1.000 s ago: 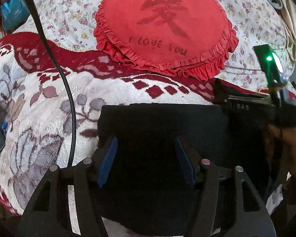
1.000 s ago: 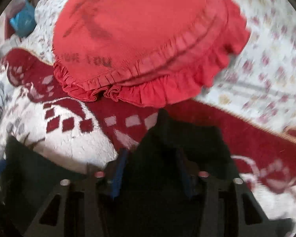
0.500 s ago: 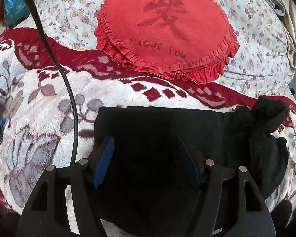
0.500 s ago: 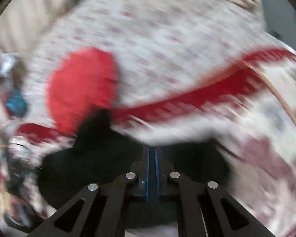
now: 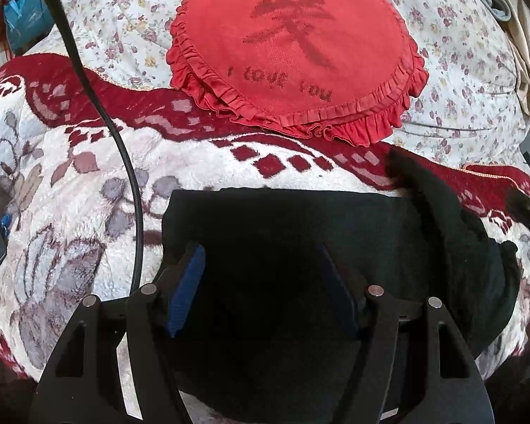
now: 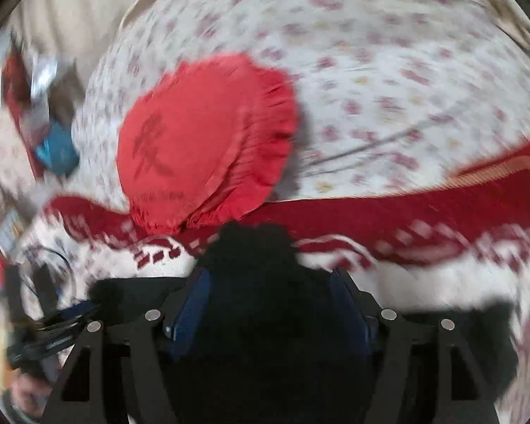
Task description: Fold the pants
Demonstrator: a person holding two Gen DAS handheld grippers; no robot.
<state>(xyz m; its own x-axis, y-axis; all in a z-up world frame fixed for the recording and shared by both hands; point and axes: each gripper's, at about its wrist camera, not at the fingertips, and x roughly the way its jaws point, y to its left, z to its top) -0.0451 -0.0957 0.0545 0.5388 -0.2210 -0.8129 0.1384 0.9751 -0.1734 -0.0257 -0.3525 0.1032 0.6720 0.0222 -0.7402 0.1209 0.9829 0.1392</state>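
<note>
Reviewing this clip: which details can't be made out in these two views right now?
- Right wrist view: motion blur smears everything; the cushion lettering is unreadable.
- Right gripper: jaws opening, but black pants against black metal hide whether cloth lies between them.
- Left gripper: whether its pads touch the pants is lost in the dark.
- Left wrist view: the pants' near edge is hidden behind the gripper frame.

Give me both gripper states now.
Left gripper: open, over the black pants, gripping nothing.
Right gripper: jaws opening, pants between them, not pinched.
</note>
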